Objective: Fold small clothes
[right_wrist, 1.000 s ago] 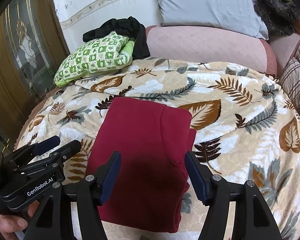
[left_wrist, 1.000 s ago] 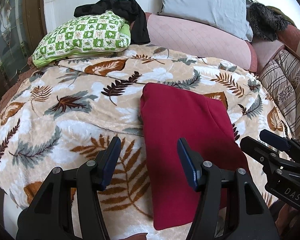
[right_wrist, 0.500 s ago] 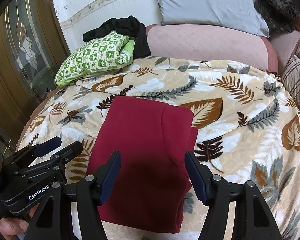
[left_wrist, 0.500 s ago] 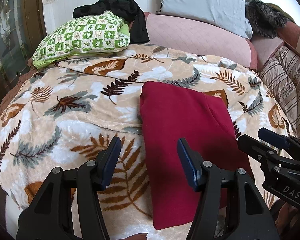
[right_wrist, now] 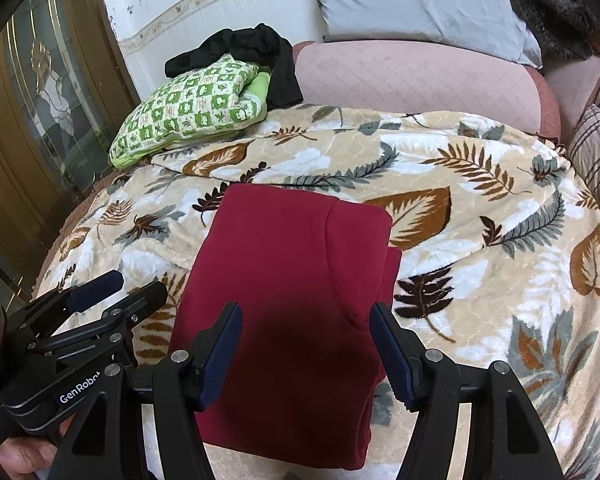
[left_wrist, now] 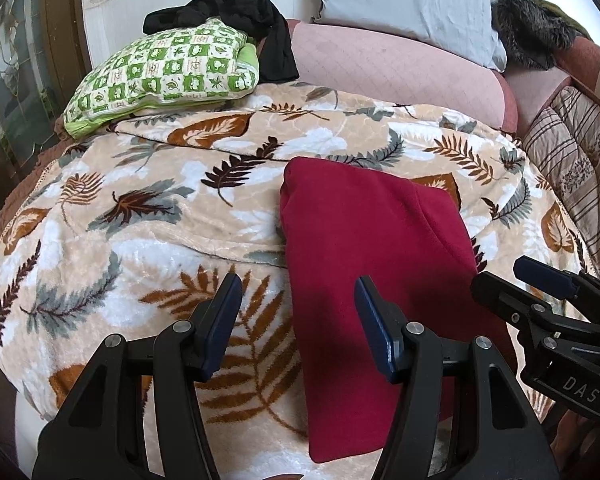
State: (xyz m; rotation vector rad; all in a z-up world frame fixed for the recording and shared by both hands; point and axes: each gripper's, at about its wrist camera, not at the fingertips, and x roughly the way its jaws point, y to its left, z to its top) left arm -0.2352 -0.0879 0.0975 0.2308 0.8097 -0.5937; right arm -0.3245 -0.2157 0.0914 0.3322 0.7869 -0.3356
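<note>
On the leaf-patterned blanket (left_wrist: 148, 240) that covers the bed lies one folded dark red garment (left_wrist: 364, 248), flat and oblong. Its long axis runs from the near edge of the blanket toward the far edge, its near end at the near edge and its far end about midway up the blanket. A curved seam or fold line crosses its upper layer on the right side, and a lower layer shows past the right edge in the right wrist view (right_wrist: 300, 280). No container holds anything in either view. Writing: "DAS" is printed on the body of the right gripper (left_wrist: 540, 280) as seen from the left wrist camera; "GenRobot" is printed on the body of the left gripper (right_wrist: 116, 288) as seen from the right wrist camera, its last letters cut off. Left gripper (left_wrist: 296, 312): jaws apart, nothing between the pads, poised above the garment's left edge. Right gripper (right_wrist: 306, 344): jaws apart, nothing clamped, poised above the garment's near half. At the far left corner of the blanket rests a green checked pillow (left_wrist: 164, 72), with a black garment (left_wrist: 260, 28) draped behind and beside it. Beyond the far edge are a pink bolster (left_wrist: 388, 68) and a grey pillow (left_wrist: 404, 4).
</note>
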